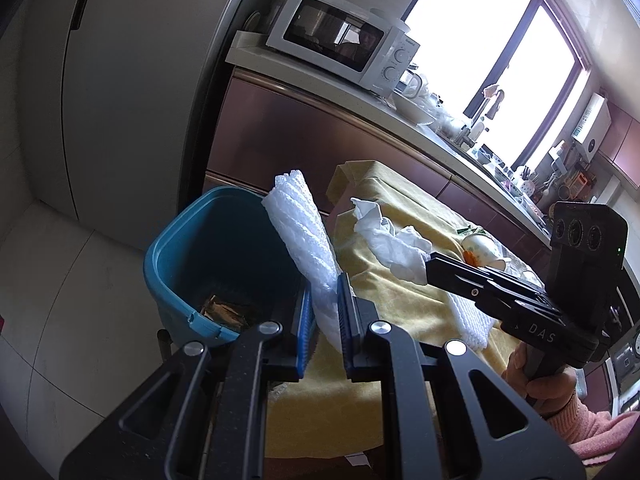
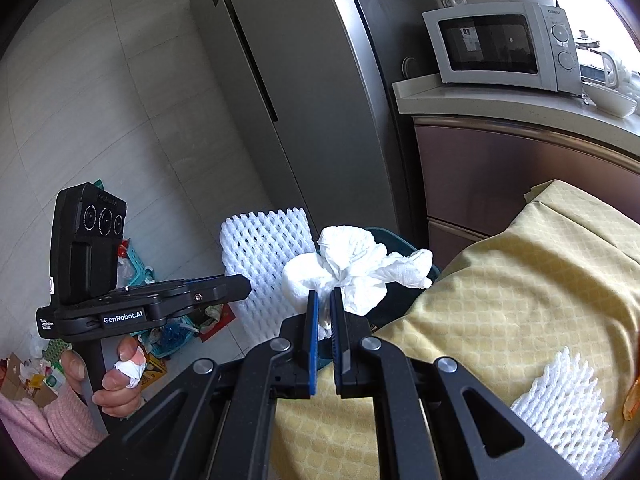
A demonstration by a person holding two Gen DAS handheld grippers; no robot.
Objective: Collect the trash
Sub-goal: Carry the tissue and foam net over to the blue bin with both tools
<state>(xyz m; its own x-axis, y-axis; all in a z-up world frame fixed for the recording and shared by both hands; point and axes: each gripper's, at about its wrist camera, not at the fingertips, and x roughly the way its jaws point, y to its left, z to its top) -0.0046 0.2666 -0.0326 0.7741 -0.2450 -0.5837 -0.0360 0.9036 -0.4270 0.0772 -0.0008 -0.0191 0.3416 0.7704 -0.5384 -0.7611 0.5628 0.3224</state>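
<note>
White foam netting (image 1: 304, 240) is sitting pinched in the left gripper (image 1: 325, 320) by the blue bin (image 1: 208, 264) at centre left, the right gripper (image 2: 325, 320) is clamping crumpled tissue (image 2: 352, 268), and each should be hanging fully over the rim before letting go.

Bin (image 1: 224, 256) stands on floor just left of cloth-covered table (image 1: 400, 300), scraps in its bottom. Foam net sheet (image 1: 304, 248) stands in left gripper (image 1: 322, 320) by bin's right rim; crumpled tissue (image 2: 352, 268) in right gripper (image 2: 325, 320) near bin. Second foam net (image 2: 568, 396) lies on table; microwave (image 1: 344, 36) on counter behind.
</note>
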